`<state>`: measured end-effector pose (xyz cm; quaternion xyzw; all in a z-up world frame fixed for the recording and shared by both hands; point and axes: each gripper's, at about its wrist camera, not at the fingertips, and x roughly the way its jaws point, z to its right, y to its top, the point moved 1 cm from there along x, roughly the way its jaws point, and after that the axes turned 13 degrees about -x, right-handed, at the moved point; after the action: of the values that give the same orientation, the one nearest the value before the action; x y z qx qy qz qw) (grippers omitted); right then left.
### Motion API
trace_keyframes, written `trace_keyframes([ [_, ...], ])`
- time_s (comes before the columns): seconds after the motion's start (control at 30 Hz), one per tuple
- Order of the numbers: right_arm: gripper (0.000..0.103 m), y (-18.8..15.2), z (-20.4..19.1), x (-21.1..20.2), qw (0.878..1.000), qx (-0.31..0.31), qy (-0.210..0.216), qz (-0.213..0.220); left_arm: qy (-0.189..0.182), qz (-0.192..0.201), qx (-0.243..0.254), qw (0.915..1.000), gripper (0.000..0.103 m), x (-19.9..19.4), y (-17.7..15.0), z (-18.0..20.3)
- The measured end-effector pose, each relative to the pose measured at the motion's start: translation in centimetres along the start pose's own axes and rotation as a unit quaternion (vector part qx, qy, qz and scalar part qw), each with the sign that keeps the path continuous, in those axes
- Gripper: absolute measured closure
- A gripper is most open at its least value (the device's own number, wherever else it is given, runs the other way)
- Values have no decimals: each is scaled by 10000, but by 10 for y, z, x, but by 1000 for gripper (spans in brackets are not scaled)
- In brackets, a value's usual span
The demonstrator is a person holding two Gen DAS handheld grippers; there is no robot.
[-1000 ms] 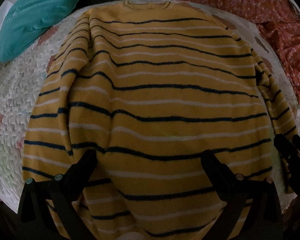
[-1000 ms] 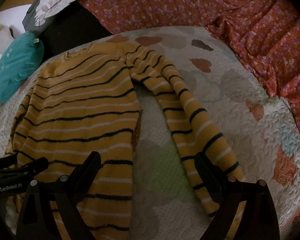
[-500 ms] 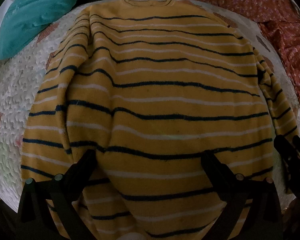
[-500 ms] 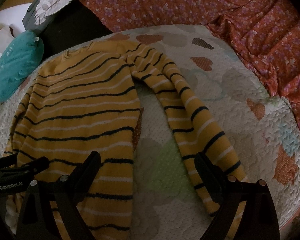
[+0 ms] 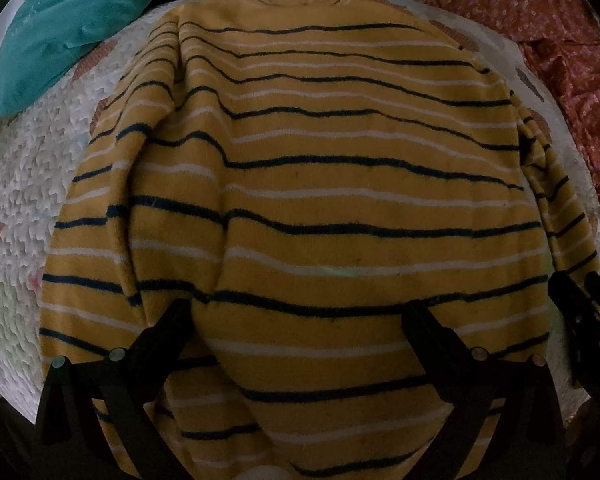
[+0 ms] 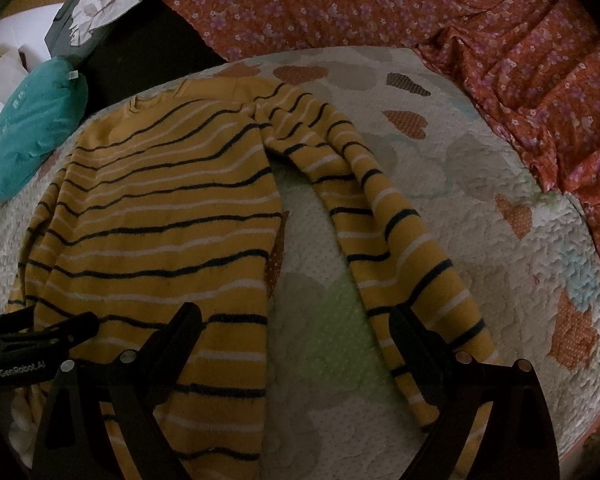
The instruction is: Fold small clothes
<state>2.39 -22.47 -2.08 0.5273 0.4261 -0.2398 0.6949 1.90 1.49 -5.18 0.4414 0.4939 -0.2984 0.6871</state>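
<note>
On the quilt (image 6: 480,200), sweater (image 5: 320,200) lies collar away, lengthwise.

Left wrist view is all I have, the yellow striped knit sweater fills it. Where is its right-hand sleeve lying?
Observer: The yellow striped knit sweater has that sleeve stretched out on the quilted patchwork bedcover, angled away from the body, with bare quilt showing between them.
Operator: Is the right gripper holding it?
Observer: No. The right gripper is open; its right finger overlaps the sleeve near the cuff.
Operator: Anything beyond the sleeve?
Observer: An orange floral fabric lies bunched along the far and right edges of the quilt.
</note>
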Motion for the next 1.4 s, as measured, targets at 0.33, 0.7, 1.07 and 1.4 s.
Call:
trace_keyframes([
  [0.33,6,0,-1,4,10000,-28,9,-86,99,-77,67,9999,0,7,-5,-1],
  [0.7,6,2,0,2,9999,-41,62,-116,146,-62,77,9998,0,12,-17,1],
  [1.07,6,-4,3,-5,9998,-89,-121,-86,367,124,204,9990,0,4,-38,4],
  [1.4,6,-23,12,-23,9995,-239,-213,-48,90,649,-323,9973,9,-50,-78,-18],
])
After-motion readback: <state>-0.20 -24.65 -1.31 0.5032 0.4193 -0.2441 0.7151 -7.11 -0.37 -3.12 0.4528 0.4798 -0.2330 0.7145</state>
